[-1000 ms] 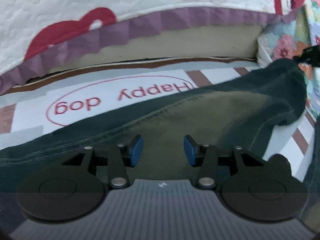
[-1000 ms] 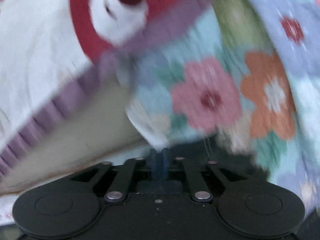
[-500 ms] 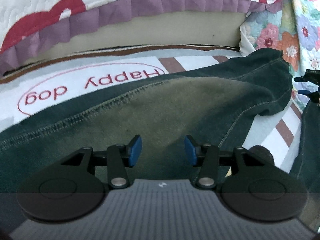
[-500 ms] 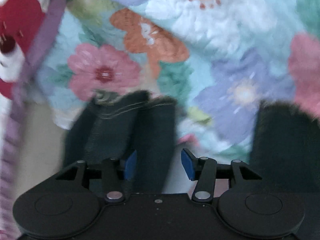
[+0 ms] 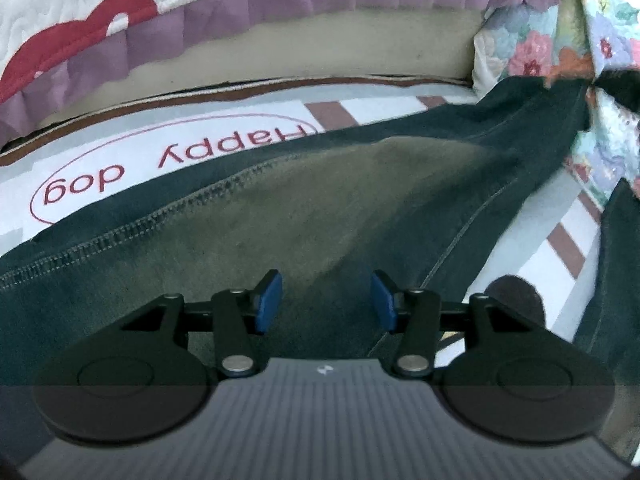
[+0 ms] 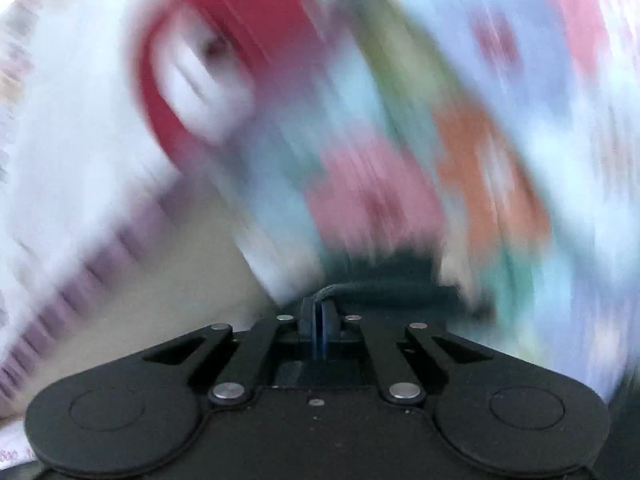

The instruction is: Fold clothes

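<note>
2 grippers work a pair of dark jeans (image 5: pixel 304 200) spread over a printed mat (image 5: pixel 224 136) beside a quilted bed cover (image 5: pixel 120 8). The left gripper (image 5: pixel 326 300) hovers low above the near part of the denim, its blue pads parted and holding nothing. The right gripper (image 6: pixel 320 330) has its jaws pinched together on a dark fold of the jeans, seen against a badly blurred flowered blanket (image 6: pixel 460 160); in the left view the far right end of the trouser leg rises toward that blanket. The step in hand looks like lifting 1 leg end to start a fold. Next, the raised end probably needs carrying across toward the near left, while the left gripper pins or grips the waist side.
</note>
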`<state>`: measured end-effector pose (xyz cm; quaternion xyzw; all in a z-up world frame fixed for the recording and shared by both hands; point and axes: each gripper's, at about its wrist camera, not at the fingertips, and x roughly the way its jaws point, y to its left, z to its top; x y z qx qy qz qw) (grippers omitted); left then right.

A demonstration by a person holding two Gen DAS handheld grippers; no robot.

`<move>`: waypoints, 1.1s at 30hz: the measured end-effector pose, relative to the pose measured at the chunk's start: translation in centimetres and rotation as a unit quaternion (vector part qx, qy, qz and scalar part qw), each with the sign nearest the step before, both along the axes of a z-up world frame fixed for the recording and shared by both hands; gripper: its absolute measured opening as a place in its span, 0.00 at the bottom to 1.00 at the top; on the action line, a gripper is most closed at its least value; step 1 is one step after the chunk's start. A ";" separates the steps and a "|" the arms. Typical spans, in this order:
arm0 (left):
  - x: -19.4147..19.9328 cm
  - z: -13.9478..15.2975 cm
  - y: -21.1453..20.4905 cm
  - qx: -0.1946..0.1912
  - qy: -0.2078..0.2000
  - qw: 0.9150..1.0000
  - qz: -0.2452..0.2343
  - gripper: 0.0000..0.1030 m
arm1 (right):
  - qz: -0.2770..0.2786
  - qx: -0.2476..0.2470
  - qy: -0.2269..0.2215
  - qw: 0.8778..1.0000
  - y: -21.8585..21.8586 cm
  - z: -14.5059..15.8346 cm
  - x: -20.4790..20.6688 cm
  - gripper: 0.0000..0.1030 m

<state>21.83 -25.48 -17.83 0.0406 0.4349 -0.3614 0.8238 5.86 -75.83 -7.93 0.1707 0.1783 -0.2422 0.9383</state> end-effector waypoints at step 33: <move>0.5 -1.3 0.1 -0.044 0.088 0.994 -0.046 0.57 | -0.157 0.267 -0.051 0.949 -7.4 -9.6 -0.5 0.12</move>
